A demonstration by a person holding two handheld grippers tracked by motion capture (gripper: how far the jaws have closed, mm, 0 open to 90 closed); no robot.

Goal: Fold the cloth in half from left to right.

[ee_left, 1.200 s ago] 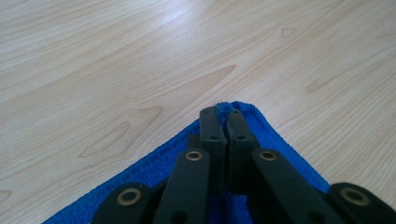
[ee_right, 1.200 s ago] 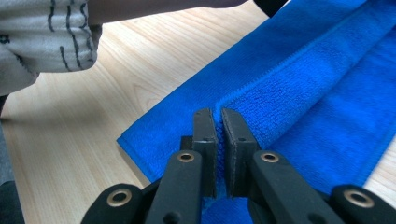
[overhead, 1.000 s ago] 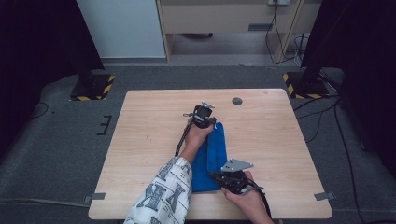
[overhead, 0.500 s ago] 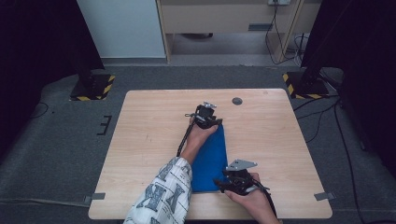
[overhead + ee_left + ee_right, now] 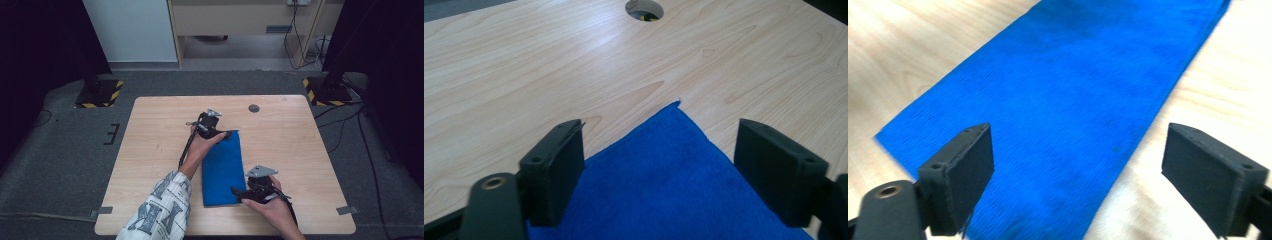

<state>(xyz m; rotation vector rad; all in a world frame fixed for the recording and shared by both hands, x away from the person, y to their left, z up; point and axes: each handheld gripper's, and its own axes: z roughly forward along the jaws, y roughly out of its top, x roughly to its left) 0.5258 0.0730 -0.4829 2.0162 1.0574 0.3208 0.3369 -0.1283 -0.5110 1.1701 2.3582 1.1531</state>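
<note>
On the pale wooden tabletop [image 5: 160, 150] we've got a blue microfibre cloth [image 5: 222, 167] folded into a long flat strip, lying a bit right of centre with its long axis running from the near edge toward the far side. Further back there's a small round cable hole [image 5: 254, 108] in the wood, well clear of everything.

We're holding the left gripper [image 5: 222, 134] at the cloth's far end and the right gripper [image 5: 239, 192] at its near right corner. Both sets of fingers have just been opening and now stand released, nothing pinched. In the left gripper view the far corner of the cloth [image 5: 676, 107] pokes out ahead between the spread fingers [image 5: 555, 175]; in the right gripper view the strip runs away lengthwise between the fingers [image 5: 960, 175], lying flat below them.

So each hand sits over its own end, cloth straight ahead. Our guess is this fold's just been laid down, and any next fold would bring one short end to the other.
</note>
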